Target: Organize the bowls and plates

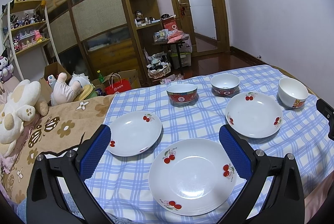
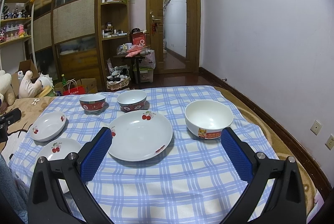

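Note:
Three white cherry-print plates lie on a blue checked cloth (image 1: 187,117): a near plate (image 1: 192,176), a left plate (image 1: 134,133) and a right plate (image 1: 254,115). Behind them stand two red patterned bowls (image 1: 181,94) (image 1: 225,85) and a white bowl (image 1: 292,92) with a cartoon dog. My left gripper (image 1: 165,132) hovers open above the near plate, holding nothing. My right gripper (image 2: 167,134) is open above the cloth (image 2: 167,178), between the right plate (image 2: 140,135) and the white bowl (image 2: 208,118). The right wrist view also shows both red bowls (image 2: 92,103) (image 2: 132,100).
The cloth covers a bed with a brown flowered blanket (image 1: 62,125). Plush toys (image 1: 18,111) sit at the left. Beyond the bed are boxes, a red bag (image 1: 119,87), wooden cabinets, a cluttered small table (image 1: 169,40) and a door (image 1: 198,6). A wall (image 2: 271,36) runs along the right.

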{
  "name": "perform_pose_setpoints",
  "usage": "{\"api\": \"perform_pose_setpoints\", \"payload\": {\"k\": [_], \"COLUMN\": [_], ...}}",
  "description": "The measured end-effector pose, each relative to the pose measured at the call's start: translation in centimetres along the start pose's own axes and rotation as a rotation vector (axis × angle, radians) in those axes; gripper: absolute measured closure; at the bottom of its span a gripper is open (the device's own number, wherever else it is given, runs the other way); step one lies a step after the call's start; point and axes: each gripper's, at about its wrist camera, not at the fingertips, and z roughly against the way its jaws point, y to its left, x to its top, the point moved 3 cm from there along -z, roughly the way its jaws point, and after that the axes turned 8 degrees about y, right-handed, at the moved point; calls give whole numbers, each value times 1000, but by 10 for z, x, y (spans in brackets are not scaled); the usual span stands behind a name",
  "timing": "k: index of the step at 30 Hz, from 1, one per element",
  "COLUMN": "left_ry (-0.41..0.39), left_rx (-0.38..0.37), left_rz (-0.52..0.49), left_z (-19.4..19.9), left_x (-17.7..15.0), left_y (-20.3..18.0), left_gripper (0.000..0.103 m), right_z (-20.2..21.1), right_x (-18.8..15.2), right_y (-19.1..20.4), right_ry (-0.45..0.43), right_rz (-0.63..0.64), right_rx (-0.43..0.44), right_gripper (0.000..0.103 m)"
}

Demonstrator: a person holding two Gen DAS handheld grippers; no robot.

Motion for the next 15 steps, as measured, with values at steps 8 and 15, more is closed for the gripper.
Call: {"api": "perform_pose_setpoints", "payload": {"k": [8, 15], "left_ry": [2, 3], "left_rx": [0, 1], "left_rz": [0, -2], "left_z": [1, 2], "left_x": [-1, -1], "left_y": [1, 1], "left_gripper": [1, 1], "right_z": [0, 0], "right_x": [-1, 0], "right_y": [0, 2], "right_ry": [2, 3], "right_rz": [-1, -2], "right_rx": [0, 0], "right_gripper": [0, 0]}}
